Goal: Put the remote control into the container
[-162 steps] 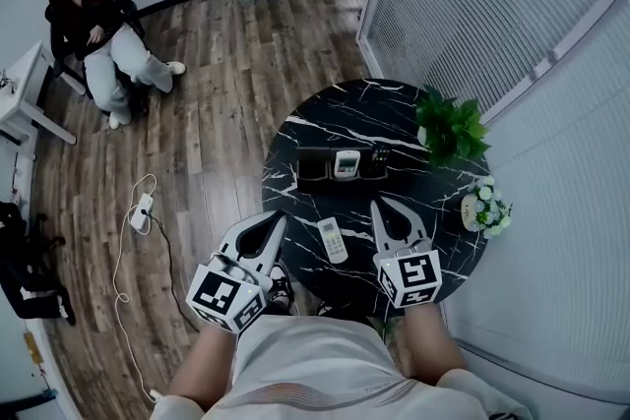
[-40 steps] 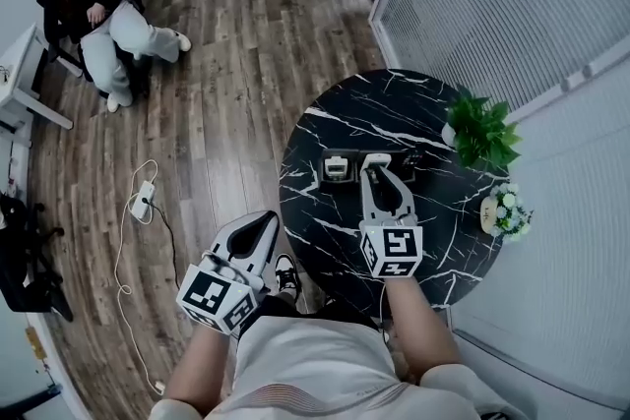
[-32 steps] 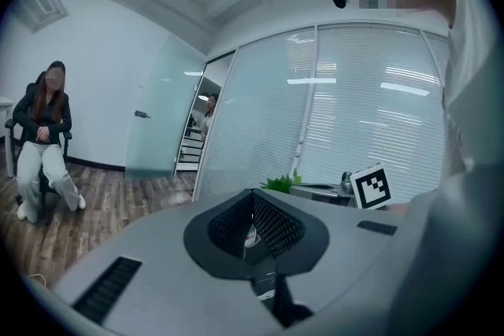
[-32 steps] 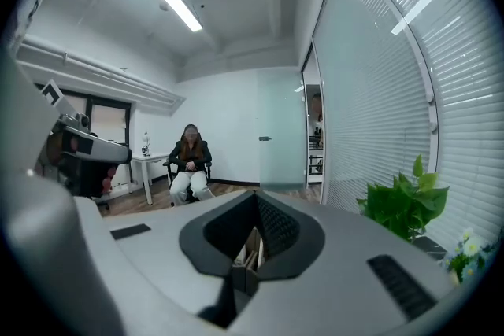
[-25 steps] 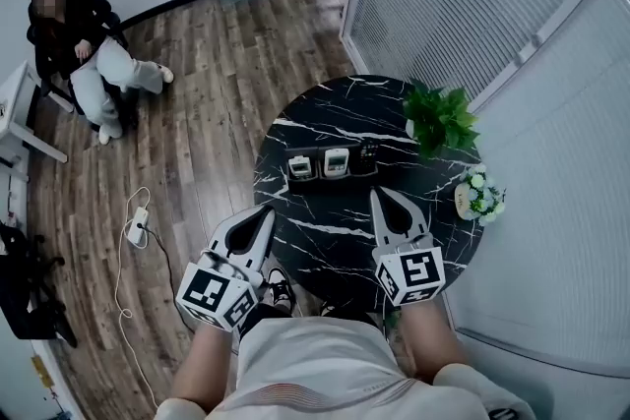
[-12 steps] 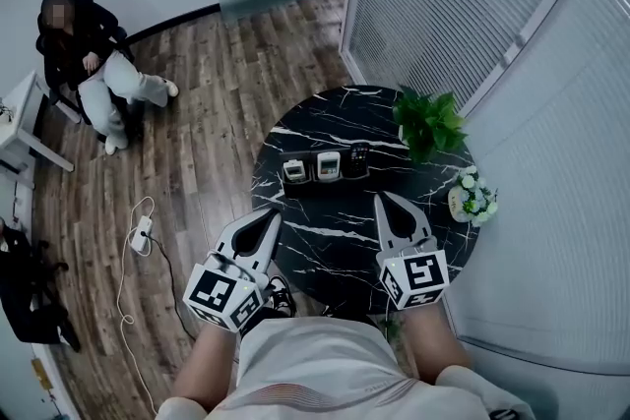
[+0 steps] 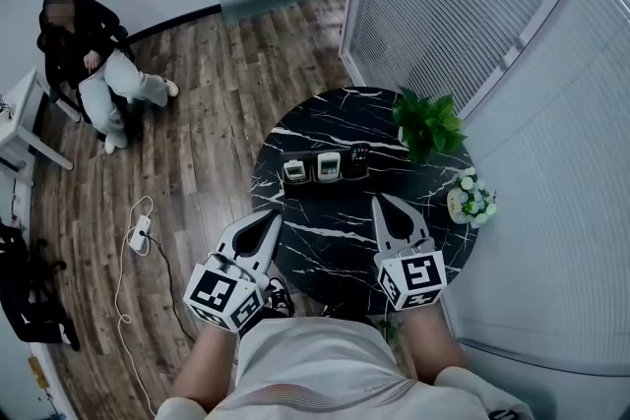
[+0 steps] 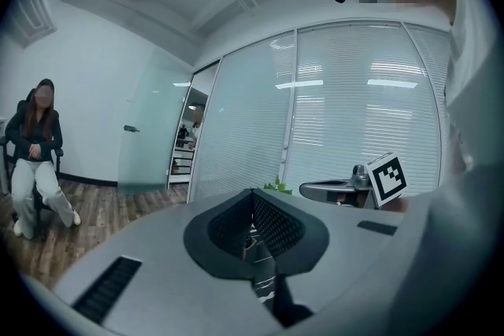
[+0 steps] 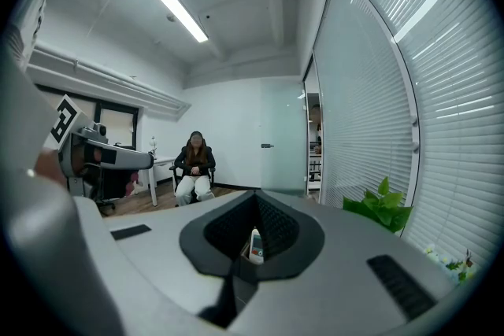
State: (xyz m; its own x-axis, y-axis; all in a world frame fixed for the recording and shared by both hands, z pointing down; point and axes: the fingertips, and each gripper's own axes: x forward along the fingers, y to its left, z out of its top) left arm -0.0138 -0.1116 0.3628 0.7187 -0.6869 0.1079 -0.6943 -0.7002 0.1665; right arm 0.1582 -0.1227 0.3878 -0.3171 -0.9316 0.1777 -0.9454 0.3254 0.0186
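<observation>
Your left tool (image 7: 275, 214), right tool (image 7: 378, 203): both shut, empty, at near table (image 7: 330, 223) edge. Remote control (image 7: 295, 170) upright in container (image 7: 313, 179), left slot, mid-table. Judged light, stiff, slick plastic; pinch long edges mid-body.

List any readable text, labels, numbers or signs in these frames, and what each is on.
No readable text in any view.
Left cube, on the left gripper: black-and-white square marker pattern, no letters or digits.
Right cube, on the right gripper: same kind of pattern, no letters or digits.
Remote controls in the container: any print is too small to read.
</observation>
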